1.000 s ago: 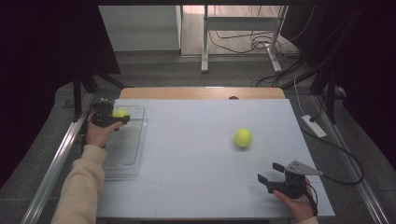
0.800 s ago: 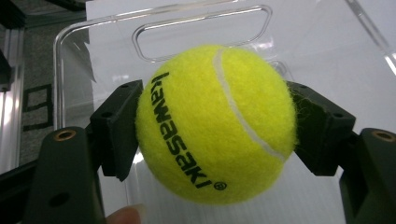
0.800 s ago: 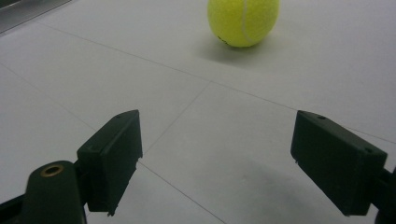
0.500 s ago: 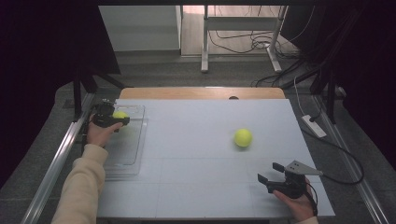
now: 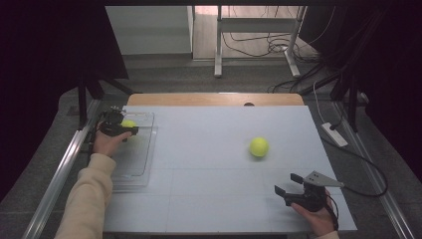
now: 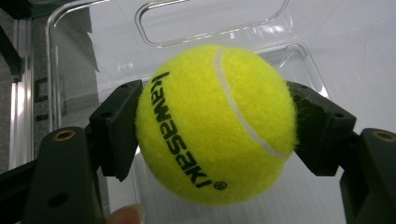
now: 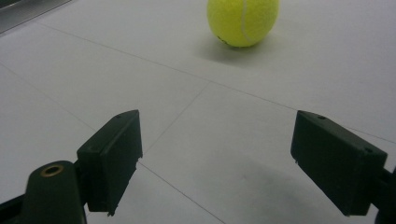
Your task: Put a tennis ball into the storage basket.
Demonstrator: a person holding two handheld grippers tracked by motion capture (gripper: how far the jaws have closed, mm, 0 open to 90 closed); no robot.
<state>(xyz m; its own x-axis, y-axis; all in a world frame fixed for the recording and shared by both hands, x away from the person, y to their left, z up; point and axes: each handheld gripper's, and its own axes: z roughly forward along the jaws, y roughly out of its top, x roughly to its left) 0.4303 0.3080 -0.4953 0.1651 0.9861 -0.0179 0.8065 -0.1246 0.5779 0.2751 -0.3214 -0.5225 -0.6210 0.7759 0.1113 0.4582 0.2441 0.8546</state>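
No shift: tennis ball (image 6: 219,121) in left hand-held gripper (image 5: 127,127), lettering diagonal.

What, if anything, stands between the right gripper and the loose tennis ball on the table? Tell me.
Nothing visible does. The right gripper has its jaws open, and bare white table lies between them and the loose tennis ball. The other ball is clamped in the left gripper over the clear tray.
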